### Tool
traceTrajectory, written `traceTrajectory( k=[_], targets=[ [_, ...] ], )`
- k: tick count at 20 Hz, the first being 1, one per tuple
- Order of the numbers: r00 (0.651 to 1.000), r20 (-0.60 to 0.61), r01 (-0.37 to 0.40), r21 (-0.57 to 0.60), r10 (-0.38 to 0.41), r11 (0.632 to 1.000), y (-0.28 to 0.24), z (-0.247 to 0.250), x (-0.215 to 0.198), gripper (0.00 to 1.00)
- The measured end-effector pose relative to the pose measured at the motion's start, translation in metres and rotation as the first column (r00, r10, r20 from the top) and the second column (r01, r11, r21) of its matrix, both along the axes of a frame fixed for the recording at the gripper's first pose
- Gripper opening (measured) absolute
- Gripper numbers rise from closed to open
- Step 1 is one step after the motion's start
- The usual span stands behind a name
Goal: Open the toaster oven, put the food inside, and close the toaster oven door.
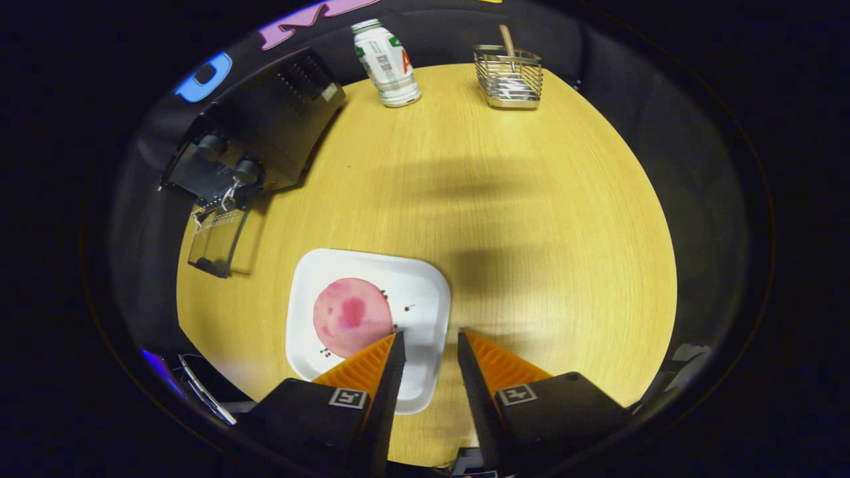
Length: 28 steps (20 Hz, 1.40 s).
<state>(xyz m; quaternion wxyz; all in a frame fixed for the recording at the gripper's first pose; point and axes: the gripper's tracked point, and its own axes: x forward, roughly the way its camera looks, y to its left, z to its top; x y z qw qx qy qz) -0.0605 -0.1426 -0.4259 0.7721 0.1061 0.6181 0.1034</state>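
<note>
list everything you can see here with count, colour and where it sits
table: 1, pale yellow wood, round, under everything
toaster oven: 1, black, far left edge of table, glass door dropped open
plate: 1, white, square, just ahead of the fingers
food: 1, pink round piece, on the plate, by one fingertip
bottle: 1, white with green cap, far edge of table
wire basket: 1, silver, far edge beside the bottle, wooden handle sticking out
gripper: 1, black body, orange fingers, open, holding nothing, above the plate's near side
</note>
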Motion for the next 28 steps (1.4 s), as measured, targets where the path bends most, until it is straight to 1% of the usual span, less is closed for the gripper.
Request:
traceTrajectory(
  k=[1, 2, 3, 4, 5, 6, 7, 8, 9, 11, 13, 15, 21, 23, 28],
  targets=[
    [1.000, 0.002, -0.003, -0.002, 0.003, 1.000, -0.001, 0.001, 0.004, 0.57],
    [0.999, -0.030, -0.010, -0.012, 0.010, 1.000, -0.004, 0.001, -0.006, 0.57],
    [0.999, -0.040, -0.005, -0.008, 0.004, 1.000, -0.001, -0.011, -0.002, 0.12],
    [0.999, -0.034, 0.009, 0.011, -0.009, 1.000, -0.002, -0.009, 0.006, 0.21],
    [0.999, -0.036, 0.013, 0.037, -0.012, 0.999, -0.004, -0.002, 0.005, 0.10],
    [0.999, -0.040, 0.035, 0.068, -0.032, 0.997, -0.001, -0.005, 0.004, 0.10],
    [0.997, -0.049, 0.061, 0.101, -0.056, 0.993, -0.001, -0.005, 0.003, 0.07],
    [0.995, -0.054, 0.092, 0.150, -0.085, 0.984, 0.001, -0.003, 0.004, 0.07],
    [0.990, -0.069, 0.132, 0.207, -0.120, 0.969, 0.004, -0.001, 0.004, 0.07],
    [0.972, -0.113, 0.231, 0.312, -0.206, 0.922, 0.009, 0.005, -0.001, 0.06],
    [0.948, -0.143, 0.317, 0.368, -0.284, 0.874, 0.010, 0.009, -0.001, 0.06],
    [0.927, -0.166, 0.375, 0.406, -0.336, 0.833, 0.011, 0.013, -0.004, 0.06],
    [0.895, -0.181, 0.442, 0.485, -0.408, 0.754, 0.022, 0.035, -0.018, 0.07],
    [0.885, -0.186, 0.460, 0.498, -0.427, 0.735, 0.029, 0.046, -0.023, 0.07],
    [0.860, -0.195, 0.496, 0.535, -0.471, 0.684, 0.074, 0.086, -0.033, 0.06]
  ],
)
